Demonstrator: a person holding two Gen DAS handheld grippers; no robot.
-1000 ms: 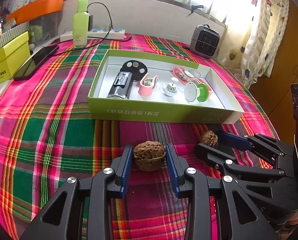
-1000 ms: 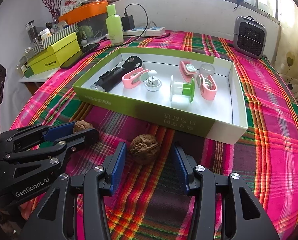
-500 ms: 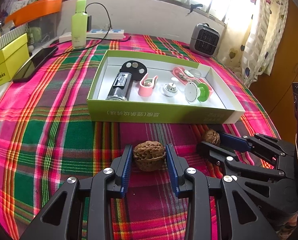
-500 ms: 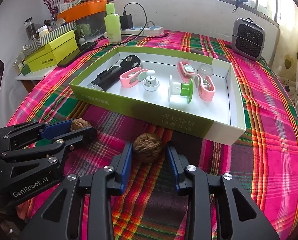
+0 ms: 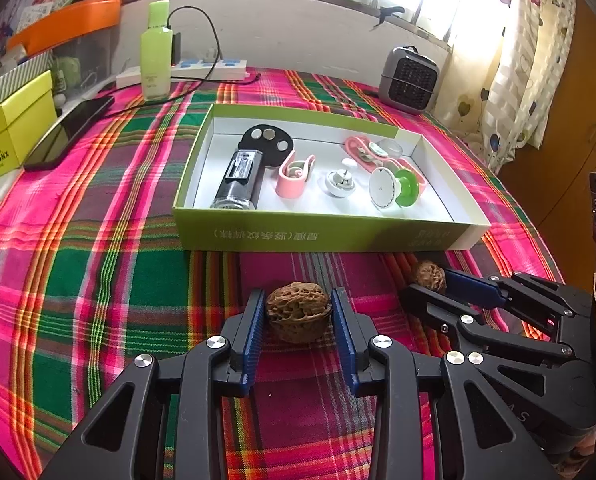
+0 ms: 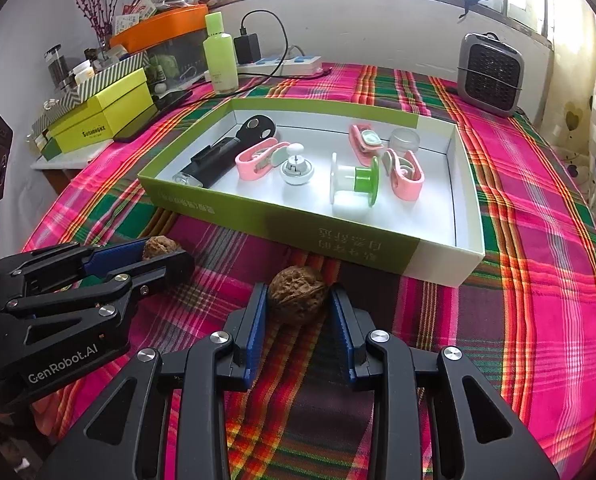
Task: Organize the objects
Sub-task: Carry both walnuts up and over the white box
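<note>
Two brown walnuts lie on the plaid cloth in front of a green box [image 5: 258, 236]. My left gripper [image 5: 298, 312] is shut on one walnut [image 5: 298, 310], its blue pads touching both sides. My right gripper [image 6: 298, 300] is shut on the other walnut [image 6: 297, 299]. In the left wrist view the right gripper [image 5: 425, 284] and its walnut [image 5: 429, 276] show at right. In the right wrist view the left gripper [image 6: 166, 254] and its walnut [image 6: 160, 246] show at left. The green box [image 6: 337, 240] holds pink clips, a green spool and a black device.
A grey heater [image 5: 409, 80] stands at the back right. A green bottle [image 5: 156, 52], a power strip [image 5: 206, 70], a phone [image 5: 70, 132] and yellow boxes [image 5: 6, 128] sit at the back left. The table edge drops off to the right.
My right gripper has moved forward and closed on its walnut. My left gripper has stayed around its walnut, with the view shifting slightly.
</note>
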